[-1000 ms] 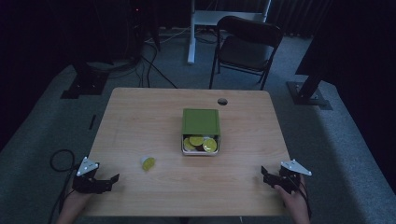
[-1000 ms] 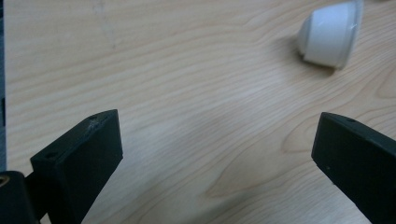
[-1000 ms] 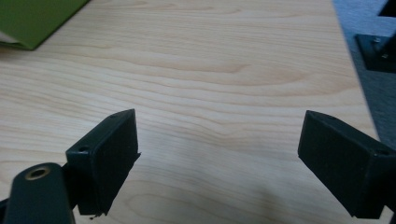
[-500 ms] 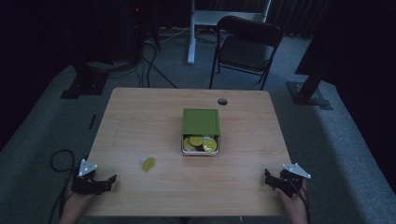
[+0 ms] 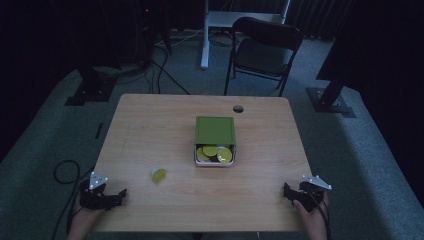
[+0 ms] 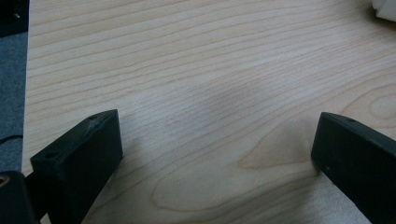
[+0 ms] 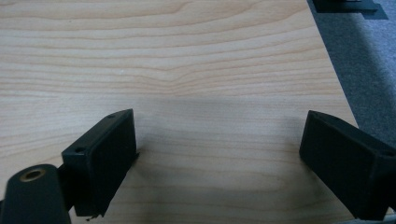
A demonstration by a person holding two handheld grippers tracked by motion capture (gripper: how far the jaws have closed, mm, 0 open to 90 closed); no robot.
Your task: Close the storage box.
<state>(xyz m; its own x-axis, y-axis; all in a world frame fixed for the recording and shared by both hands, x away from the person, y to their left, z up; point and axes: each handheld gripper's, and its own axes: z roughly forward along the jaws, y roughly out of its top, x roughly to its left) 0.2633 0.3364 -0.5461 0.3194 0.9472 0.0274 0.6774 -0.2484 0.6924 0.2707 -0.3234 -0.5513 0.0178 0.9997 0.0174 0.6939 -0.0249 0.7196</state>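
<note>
Both claws, left gripper and right gripper, are resting released at the table's 7 and 5 o'clock corners, leaving the loose capsule free to fetch for the half-open tin.

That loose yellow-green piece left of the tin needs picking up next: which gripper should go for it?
Left, probably. The loose piece lies on the table's left half, nearer the left gripper, whose jaws stand open. The right gripper, also open, sits beyond the tin.
</note>
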